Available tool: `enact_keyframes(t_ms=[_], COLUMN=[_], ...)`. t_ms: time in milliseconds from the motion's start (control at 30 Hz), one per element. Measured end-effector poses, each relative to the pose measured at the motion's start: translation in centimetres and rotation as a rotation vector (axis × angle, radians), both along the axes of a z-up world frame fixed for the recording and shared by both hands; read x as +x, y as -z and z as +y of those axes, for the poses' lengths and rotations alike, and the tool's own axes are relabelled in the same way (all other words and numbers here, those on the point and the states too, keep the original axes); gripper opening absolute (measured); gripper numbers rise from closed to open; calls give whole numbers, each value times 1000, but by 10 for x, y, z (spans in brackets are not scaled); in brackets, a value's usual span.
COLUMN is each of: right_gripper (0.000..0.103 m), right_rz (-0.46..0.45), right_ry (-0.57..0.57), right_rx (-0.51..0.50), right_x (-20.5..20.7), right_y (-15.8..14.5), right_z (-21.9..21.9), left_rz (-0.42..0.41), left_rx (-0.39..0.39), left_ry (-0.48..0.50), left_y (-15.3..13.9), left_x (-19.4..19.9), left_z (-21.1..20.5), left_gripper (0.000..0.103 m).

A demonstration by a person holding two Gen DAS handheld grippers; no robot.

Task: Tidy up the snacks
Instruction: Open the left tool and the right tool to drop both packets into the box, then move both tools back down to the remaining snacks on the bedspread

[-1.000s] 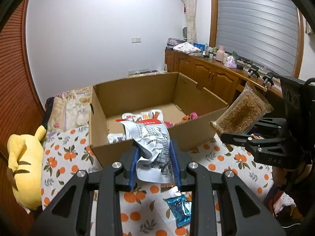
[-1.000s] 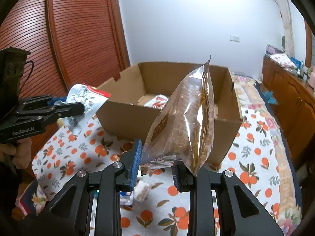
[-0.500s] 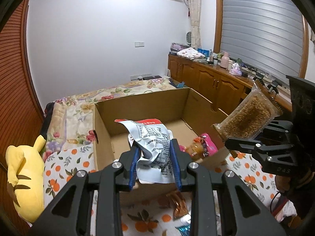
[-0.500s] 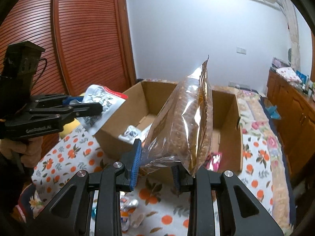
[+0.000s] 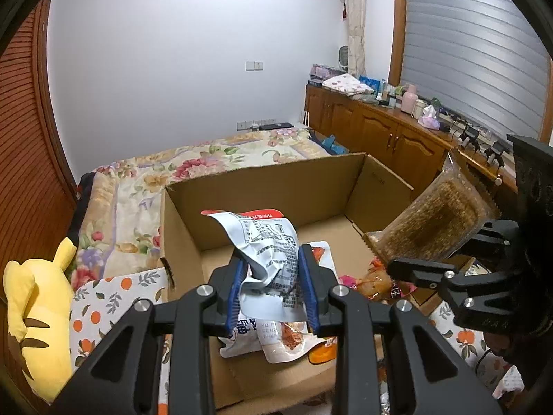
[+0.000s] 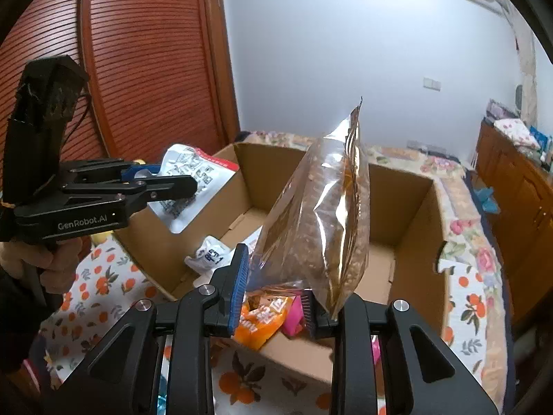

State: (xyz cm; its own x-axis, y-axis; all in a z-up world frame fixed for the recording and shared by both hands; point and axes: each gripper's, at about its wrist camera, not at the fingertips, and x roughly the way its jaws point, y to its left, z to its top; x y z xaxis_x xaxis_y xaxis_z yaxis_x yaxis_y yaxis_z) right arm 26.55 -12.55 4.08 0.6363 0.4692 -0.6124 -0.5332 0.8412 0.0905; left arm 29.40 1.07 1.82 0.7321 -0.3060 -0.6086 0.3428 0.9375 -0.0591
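An open cardboard box stands on the bed and holds several snack packs. My left gripper is shut on a white and red snack bag and holds it above the box's near left part. My right gripper is shut on a clear bag of brown snacks and holds it over the box's near edge. That bag also shows in the left wrist view, at the box's right side. The white bag shows in the right wrist view, over the box's left wall.
A white pack, an orange pack and a pink pack lie in the box. A yellow plush toy lies left of it. An orange-print cloth covers the bed. Wooden cabinets line the right wall.
Both grippers have risen and moved forward with their bags, from in front of the box to above it. Both stay shut on their bags.
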Motion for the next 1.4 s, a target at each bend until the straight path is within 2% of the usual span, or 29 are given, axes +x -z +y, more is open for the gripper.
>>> enact_keyframes(t_ms=[167, 333, 500, 1033, 1400], right_gripper=[26, 9, 7, 11, 27], right_rz=[33, 42, 62, 35, 17], right_ry=[-9, -33, -33, 16, 56], right_rx=[-7, -42, -44, -12, 11], right_x=[12, 17, 22, 4, -27], right_y=[11, 18, 24, 10, -1], right_z=[8, 19, 21, 8, -8], left_rz=[24, 37, 35, 36, 18], left_rx=[7, 9, 8, 3, 2], left_ry=[-4, -13, -20, -14, -10], left_y=[9, 11, 11, 10, -1], left_x=[6, 9, 10, -3, -40], left_z=[-2, -1, 2, -1, 0], left_gripper=[28, 28, 31, 39, 51])
